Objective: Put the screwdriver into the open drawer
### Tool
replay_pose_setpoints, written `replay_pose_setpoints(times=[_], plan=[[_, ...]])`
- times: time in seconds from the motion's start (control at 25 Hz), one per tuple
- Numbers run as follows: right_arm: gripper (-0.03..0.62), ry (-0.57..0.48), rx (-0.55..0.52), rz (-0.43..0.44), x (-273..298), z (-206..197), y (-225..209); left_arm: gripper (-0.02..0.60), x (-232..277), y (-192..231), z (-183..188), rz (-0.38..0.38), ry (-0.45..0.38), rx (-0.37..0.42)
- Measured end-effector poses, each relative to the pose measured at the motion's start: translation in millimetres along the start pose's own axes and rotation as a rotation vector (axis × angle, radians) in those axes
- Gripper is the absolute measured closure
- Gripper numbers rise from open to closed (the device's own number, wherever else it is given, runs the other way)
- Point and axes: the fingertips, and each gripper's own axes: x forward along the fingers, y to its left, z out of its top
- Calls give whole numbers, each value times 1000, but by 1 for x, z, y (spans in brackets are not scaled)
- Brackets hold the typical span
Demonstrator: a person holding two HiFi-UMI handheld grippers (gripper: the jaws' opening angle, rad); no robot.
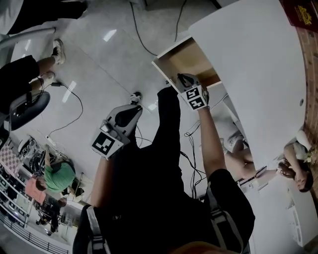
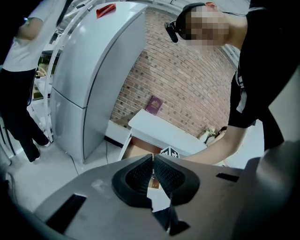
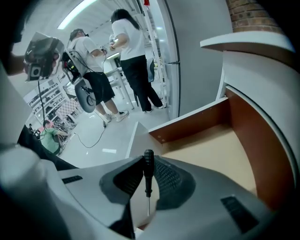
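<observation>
A screwdriver with a black ribbed handle and a thin metal shaft stands between the pads of my right gripper, which is shut on the handle. That gripper hangs tilted downward over the open drawer, whose bare light-wood bottom and brown walls lie just beyond the jaws. My left gripper is held apart to the left, over the floor and away from the drawer. Its pads are pressed together with nothing between them. The left gripper view shows the drawer under the white desk top.
The white desk runs along the right, with a red booklet at its far end and a brick wall behind. A tall grey cabinet stands left of the drawer. Cables cross the floor; people stand further off.
</observation>
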Motion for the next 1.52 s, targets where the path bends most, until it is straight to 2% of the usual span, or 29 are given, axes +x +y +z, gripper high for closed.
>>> replay_pose_setpoints(times=[0.16,0.32,0.56,0.84,1.08,1.52], plan=[[468,70,2,5,38,-17,-8,560,6,10,-14,8,19,-1],[468,106,0,5,61,-26,-15,560,14,16,-11,19,17,5],[468,198,0,-5,93,-56,-29,560,30,22,-19,31,35,59],[468,268,-7,-13,117,-67,-40,560,31,23,-27,25,44,39],[468,295,16,-8,128,-75,-46,560,24,37,-38,68,57,2],[467,289,14,6,134,-76,-50,560,27,34,-38,55,55,8]])
